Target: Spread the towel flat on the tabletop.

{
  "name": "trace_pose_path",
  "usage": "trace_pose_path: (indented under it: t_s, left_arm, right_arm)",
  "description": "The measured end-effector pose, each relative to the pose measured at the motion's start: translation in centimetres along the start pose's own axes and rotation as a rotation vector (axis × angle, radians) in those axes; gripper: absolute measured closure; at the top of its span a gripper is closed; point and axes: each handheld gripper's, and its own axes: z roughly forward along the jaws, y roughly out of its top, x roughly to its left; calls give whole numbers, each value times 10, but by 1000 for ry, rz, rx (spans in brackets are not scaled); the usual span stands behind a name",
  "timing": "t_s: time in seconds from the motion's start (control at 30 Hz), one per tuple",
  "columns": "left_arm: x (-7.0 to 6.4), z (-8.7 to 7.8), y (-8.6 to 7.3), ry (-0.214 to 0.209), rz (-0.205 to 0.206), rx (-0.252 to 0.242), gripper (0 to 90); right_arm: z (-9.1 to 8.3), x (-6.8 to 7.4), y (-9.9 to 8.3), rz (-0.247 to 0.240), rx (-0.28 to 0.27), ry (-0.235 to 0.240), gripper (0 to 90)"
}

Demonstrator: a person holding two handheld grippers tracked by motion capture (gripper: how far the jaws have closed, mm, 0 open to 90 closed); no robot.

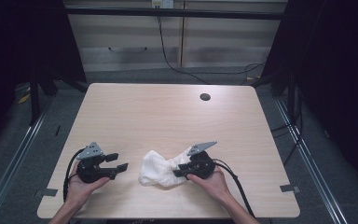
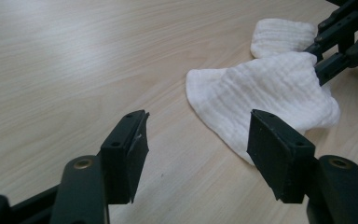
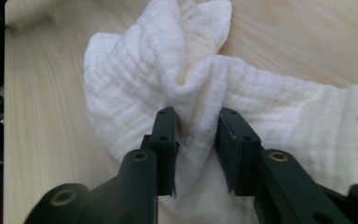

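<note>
In the high view, a white cloth (image 1: 161,169) lies crumpled on the counter (image 1: 168,116) near its near edge, between the two grippers. The right gripper (image 1: 181,171) touches the cloth's right side; the left gripper (image 1: 119,167) sits just beside it, apart.

In the left gripper view, its jaws stand spread wide, holding nothing, the cloth (image 2: 265,93) just ahead.

In the right gripper view, the jaws pinch a raised fold of cloth (image 3: 196,93), nearly pressed together.

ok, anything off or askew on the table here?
Only the white cloth: it lies crumpled, not flat, bunched into a fold where the right gripper pinches it. The left gripper is open and apart from it. No spills or damage visible.
</note>
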Motion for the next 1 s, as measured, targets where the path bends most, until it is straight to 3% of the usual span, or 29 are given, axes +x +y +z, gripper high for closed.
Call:
trace_pose_path:
  t_s: [0.1,0.13,0.23,0.27,0.33,0.37,0.43,0.53,0.73,0.77,0.8,0.87,1.0]
  left_arm:
    - [-3,6,7,-16,23,11,452]
    - [-3,6,7,-16,23,11,463]
    - [-3,13,19,-59,19,21,484]
    - [-3,13,19,-59,19,21,490]
    - [-1,21,26,-71,3,9,511]
    - [-1,25,29,-77,-4,12,511]
    - [-1,35,30,-84,-6,14,553]
    - [-10,52,23,-101,26,57,564]
    - [-14,63,15,-135,64,106,563]
    - [-16,65,13,-135,65,118,563]
    - [-17,68,11,-137,71,137,563]
    - [-19,74,6,-142,80,173,574]
    - [-21,74,5,-141,86,167,591]
  right_arm:
    - [-19,0,4,8,-42,-16,571]
    - [-19,0,4,8,-42,-16,571]
    - [-47,-10,7,26,-109,-57,566]
    - [-47,-10,7,26,-109,-57,566]
    - [-59,-26,12,40,-123,-113,597]
    - [-59,-26,12,40,-123,-113,597]
    - [-56,-46,16,76,-132,-137,592]
    - [-44,-61,17,103,-119,-139,576]
    - [-24,-70,16,123,-85,-124,568]
    - [-18,-71,14,122,-68,-119,653]
    - [-18,-71,14,122,-68,-119,653]
    - [-15,-69,13,111,-63,-117,792]
    - [-26,-63,16,87,-114,-120,885]
